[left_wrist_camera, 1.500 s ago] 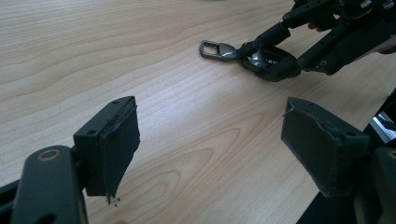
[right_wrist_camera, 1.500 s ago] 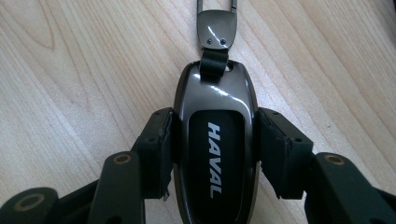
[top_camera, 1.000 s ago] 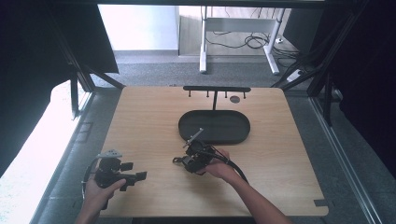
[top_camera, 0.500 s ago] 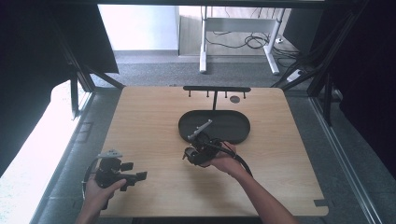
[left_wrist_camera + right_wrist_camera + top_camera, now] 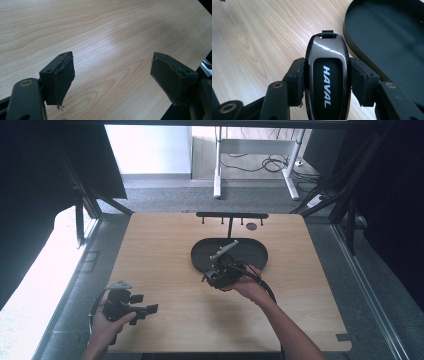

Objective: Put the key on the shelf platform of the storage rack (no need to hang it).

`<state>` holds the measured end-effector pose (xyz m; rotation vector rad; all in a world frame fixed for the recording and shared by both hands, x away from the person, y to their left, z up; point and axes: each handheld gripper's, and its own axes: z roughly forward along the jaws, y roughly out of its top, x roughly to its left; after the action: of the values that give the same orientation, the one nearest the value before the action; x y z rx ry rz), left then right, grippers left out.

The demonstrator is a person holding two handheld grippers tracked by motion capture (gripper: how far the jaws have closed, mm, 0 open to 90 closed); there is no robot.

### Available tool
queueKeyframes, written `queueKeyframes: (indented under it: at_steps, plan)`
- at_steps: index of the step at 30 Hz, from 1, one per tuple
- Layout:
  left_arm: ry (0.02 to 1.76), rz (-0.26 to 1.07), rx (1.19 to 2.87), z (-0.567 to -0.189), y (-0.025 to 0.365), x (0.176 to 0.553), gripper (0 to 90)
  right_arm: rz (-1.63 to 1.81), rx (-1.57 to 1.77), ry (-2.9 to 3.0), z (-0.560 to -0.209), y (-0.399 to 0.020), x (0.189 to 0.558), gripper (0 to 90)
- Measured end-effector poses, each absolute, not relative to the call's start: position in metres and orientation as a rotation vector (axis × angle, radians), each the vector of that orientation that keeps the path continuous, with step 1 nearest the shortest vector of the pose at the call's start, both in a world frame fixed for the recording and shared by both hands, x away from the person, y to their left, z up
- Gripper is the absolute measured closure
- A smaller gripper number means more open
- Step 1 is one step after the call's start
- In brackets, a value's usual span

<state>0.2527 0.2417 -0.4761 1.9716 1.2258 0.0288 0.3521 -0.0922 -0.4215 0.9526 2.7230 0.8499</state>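
Right gripper view gives me the clearest read: my right gripper (image 5: 327, 80) has its two black jaws clamped on the sides of a glossy dark key fob (image 5: 327, 72), the pads pressing on both flanks. The fob lies lengthwise between them with the white lettering HAVAL facing the camera and a small black loop at its far end. Under it I see the wooden table (image 5: 254, 37), and just beyond on the right the rim of the black oval tray (image 5: 352, 42); the fob sits outside that rim, above the wood. From the high view, I find the right gripper (image 5: 220, 275) at the near left edge of the tray (image 5: 255, 251), in front of a black rack (image 5: 231, 215) that stands at the far edge of the table. My left gripper (image 5: 131, 307) is well apart from all this, at the near left corner of the table. In the left gripper view its jaws stand wide apart with nothing between them, only bare wood below.
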Motion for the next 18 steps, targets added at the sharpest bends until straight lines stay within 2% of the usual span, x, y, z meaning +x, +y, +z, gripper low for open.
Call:
queueKeyframes:
  at_steps: [18]
  plan:
    - [1.22,0.031,1.968,-0.475,0.243,0.252,19.7,0.847,1.017,2.653,-0.413,-0.107,0.37,49.8]
